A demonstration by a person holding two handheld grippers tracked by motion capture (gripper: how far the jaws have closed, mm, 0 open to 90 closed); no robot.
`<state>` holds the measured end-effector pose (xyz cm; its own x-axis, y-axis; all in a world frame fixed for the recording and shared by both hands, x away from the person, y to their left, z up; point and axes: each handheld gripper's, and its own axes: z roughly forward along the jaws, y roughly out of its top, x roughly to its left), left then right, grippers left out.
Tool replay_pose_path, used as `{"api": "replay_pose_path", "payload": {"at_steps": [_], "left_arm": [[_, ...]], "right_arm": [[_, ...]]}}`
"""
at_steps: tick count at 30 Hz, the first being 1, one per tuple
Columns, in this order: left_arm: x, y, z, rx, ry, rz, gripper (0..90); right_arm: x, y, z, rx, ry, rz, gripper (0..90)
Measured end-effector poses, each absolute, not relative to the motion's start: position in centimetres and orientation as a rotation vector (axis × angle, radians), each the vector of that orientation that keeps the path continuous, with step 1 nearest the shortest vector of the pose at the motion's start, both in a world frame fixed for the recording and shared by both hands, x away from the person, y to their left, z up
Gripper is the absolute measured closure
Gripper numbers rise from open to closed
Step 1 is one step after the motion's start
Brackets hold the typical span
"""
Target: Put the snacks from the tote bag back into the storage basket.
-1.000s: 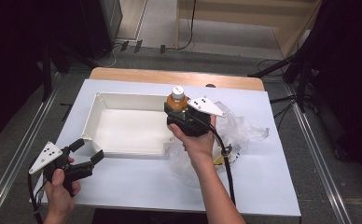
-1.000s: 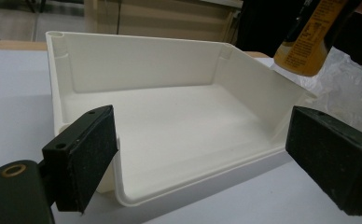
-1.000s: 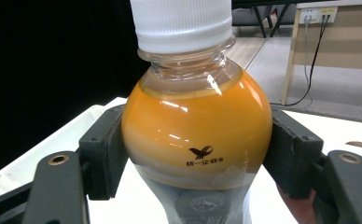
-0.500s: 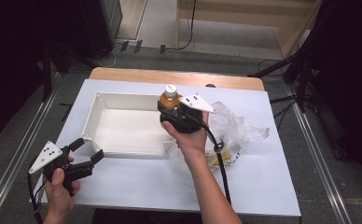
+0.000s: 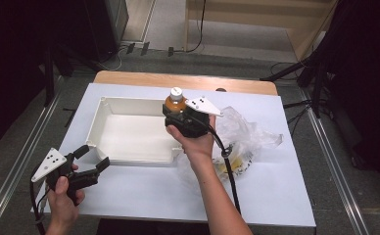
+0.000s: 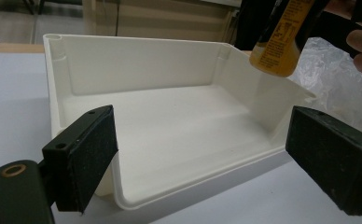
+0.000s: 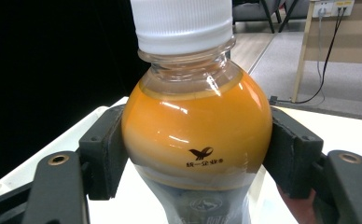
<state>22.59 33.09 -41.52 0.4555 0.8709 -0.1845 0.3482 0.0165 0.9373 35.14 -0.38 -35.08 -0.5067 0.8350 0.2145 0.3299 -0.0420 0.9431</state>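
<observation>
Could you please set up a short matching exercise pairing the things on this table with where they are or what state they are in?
Things:
1. bottle
2. tray
3. plastic bag
4. left gripper

States:
A. crumpled on the table beside the tray
B. open, holding nothing, near the tray's front corner
C. clamped upright between the right gripper's pads, above the tray's edge
D. white, with nothing lying inside

Pairs: 1-C, 2-D, 3-A, 4-B

bottle base cut off below | label print blurred, unreadable
</observation>
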Motion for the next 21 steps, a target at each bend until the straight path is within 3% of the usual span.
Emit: {"api": "replay_pose_path", "payload": {"at_steps": [21], "left_arm": [[22.7, 33.2, -41.7, 1.561, 1.101, 0.559, 9.3]], "right_arm": [[35.7, 0.7, -37.4, 1.220, 1.872, 1.517, 31.4]]}}
